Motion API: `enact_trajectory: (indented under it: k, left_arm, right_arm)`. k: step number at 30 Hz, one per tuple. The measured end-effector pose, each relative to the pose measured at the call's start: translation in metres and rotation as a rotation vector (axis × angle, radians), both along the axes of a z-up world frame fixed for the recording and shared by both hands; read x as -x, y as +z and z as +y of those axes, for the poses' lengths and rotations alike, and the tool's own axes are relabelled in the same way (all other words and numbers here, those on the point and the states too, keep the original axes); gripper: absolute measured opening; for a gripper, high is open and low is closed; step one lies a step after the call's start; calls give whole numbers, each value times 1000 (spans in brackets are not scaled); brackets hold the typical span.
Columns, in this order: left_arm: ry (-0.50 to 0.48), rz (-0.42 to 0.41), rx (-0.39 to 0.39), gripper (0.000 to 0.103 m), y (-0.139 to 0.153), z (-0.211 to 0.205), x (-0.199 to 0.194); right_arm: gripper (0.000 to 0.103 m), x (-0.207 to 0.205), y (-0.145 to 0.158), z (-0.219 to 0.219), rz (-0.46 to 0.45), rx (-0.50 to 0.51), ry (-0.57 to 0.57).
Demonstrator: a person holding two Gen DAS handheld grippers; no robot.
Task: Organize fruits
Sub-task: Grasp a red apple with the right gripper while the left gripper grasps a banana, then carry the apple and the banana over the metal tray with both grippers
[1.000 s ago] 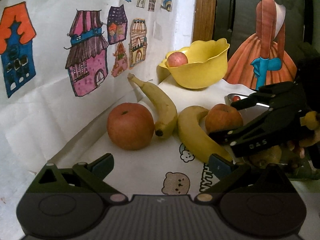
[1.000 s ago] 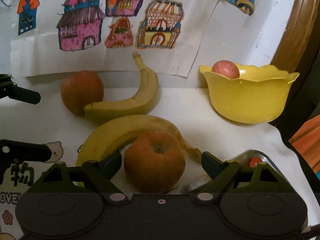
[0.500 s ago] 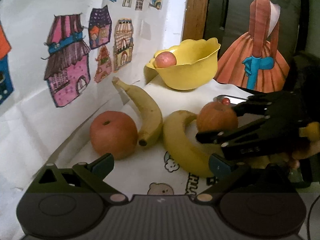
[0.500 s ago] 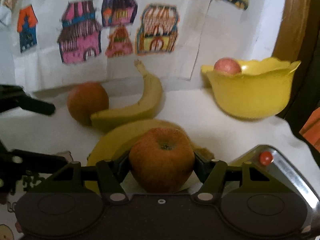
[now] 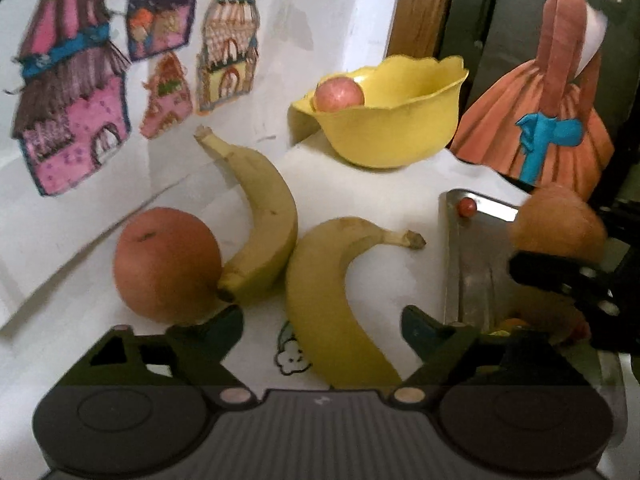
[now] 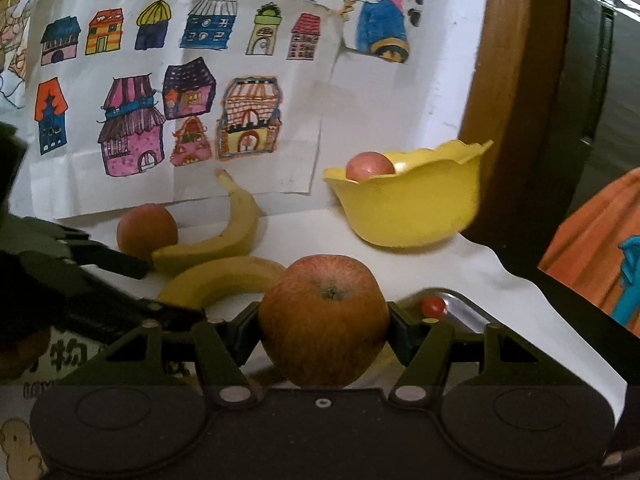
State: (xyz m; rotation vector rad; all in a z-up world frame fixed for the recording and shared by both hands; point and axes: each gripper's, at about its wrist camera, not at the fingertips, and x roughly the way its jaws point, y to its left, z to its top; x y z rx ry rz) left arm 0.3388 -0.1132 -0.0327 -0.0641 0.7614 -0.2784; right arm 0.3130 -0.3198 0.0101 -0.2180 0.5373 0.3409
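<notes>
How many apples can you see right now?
3. One apple is clamped in the right tool, one sits in the yellow bowl, one lies beside the far banana. The bowl may hide more.

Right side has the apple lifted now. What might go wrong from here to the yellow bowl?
The right hand-held gripper pinches the round apple only at its sides, so it might slip. The yellow bowl already holds a pink apple, so a drop could knock it. The left hand-held gripper hovers open over the near banana, crowding the path.
</notes>
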Motion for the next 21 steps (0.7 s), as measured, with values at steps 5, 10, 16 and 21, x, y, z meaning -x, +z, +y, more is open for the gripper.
enact_trajectory:
  k: [5,10,16,21]
  left_arm:
    - [18,9,-17,62,-5,-8,-3]
    - [30,23,-20,48,-2,-6,-2]
    - [37,41,-23,45,0,0,8]
    - [34,45,-27,42,3,14,30]
  right_arm:
    - [66,11,-2,-8,2,-3,-4]
    - [66,16,-2,-8,5,-14,0]
    - [66,26,0,-3,5,-18,17]
    - [66,40,5,0,-3,-23,34]
